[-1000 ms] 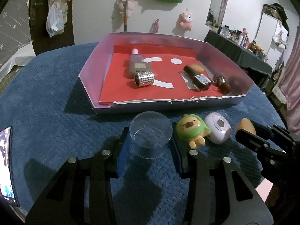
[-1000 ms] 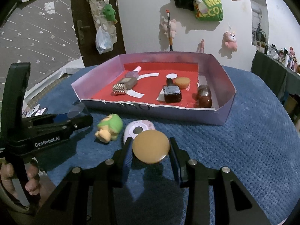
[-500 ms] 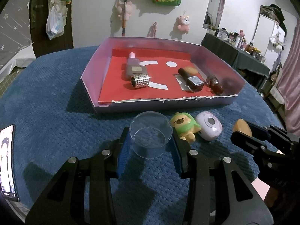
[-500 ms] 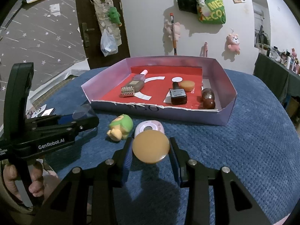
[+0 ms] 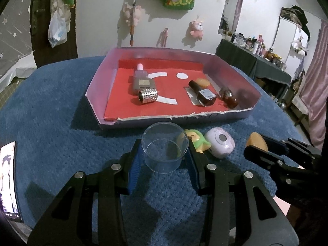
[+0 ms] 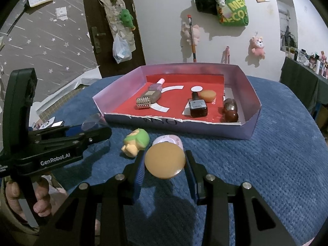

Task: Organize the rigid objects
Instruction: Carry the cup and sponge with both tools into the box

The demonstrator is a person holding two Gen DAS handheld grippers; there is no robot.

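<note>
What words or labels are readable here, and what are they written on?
"GenRobot.AI": white print on the black left gripper, seen from the right wrist.
"MEC... ECO...": cut-off yellow letters on the green bag hanging on the wall.
Too small or blurred: the dark square bottle's label, the lilac cardboard tray's front wall marks, wall photos.

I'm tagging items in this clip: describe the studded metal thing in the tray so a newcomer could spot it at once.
Start at the purple-walled tray with the red floor on the blue table. In its left half a grey bottle with a pink cap lies flat; the roller lies against the bottle's near end. It is the only silver piece, a short cylinder covered in small studs.
</note>
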